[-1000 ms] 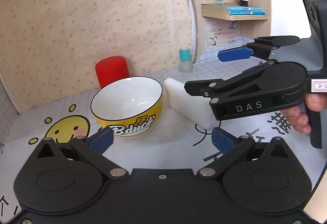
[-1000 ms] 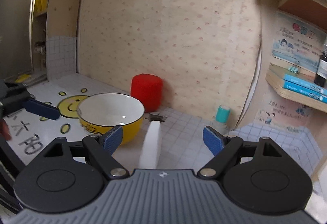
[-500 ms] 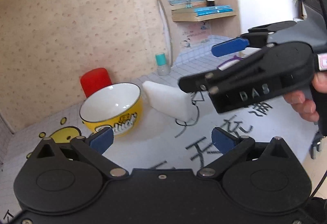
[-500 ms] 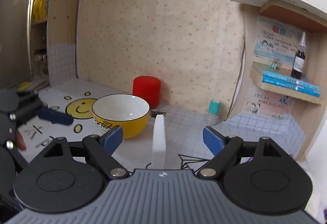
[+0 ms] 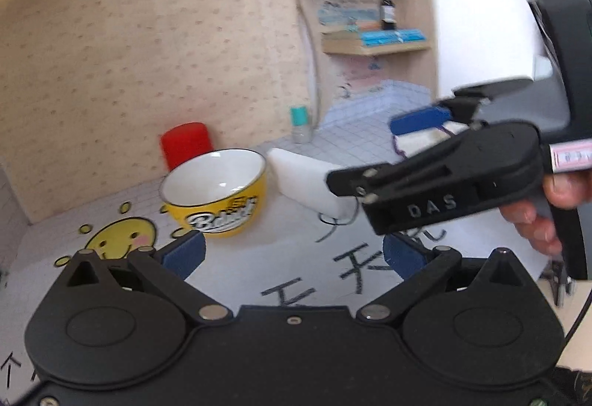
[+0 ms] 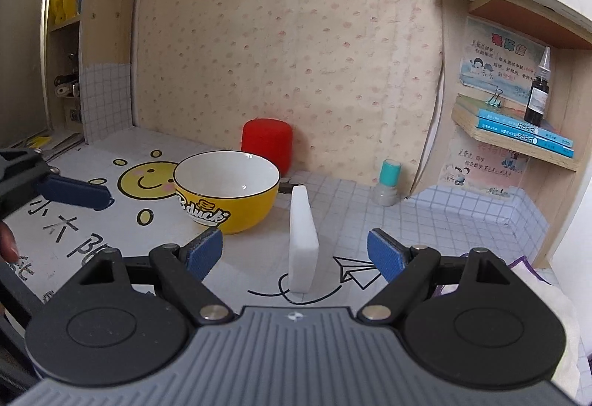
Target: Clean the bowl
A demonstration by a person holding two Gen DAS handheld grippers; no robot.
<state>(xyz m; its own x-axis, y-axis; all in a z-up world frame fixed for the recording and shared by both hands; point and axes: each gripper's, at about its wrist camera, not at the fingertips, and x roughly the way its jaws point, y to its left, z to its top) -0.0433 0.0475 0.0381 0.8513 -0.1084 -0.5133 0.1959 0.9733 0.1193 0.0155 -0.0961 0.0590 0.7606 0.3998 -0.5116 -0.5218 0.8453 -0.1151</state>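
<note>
A yellow bowl [image 5: 218,193] with a white inside stands upright on the printed table mat; it also shows in the right wrist view [image 6: 226,189]. A white sponge block [image 6: 303,243] stands on edge just right of the bowl; in the left wrist view the sponge [image 5: 303,184] is partly hidden behind the other tool. My left gripper [image 5: 292,254] is open and empty, short of the bowl. My right gripper [image 6: 296,250] is open and empty, its fingers on either side of the near end of the sponge, not touching it.
A red cup [image 6: 267,139] stands behind the bowl at the wall. A small teal-capped bottle [image 6: 387,184] stands at the back right. A shelf [image 6: 518,139] with books and a dark bottle hangs on the right. A cloth [image 6: 544,298] lies at the right edge.
Both grippers have pulled back from the bowl and sponge, which look smaller and farther away. The bowl and sponge have not moved. Both grippers stay open.
</note>
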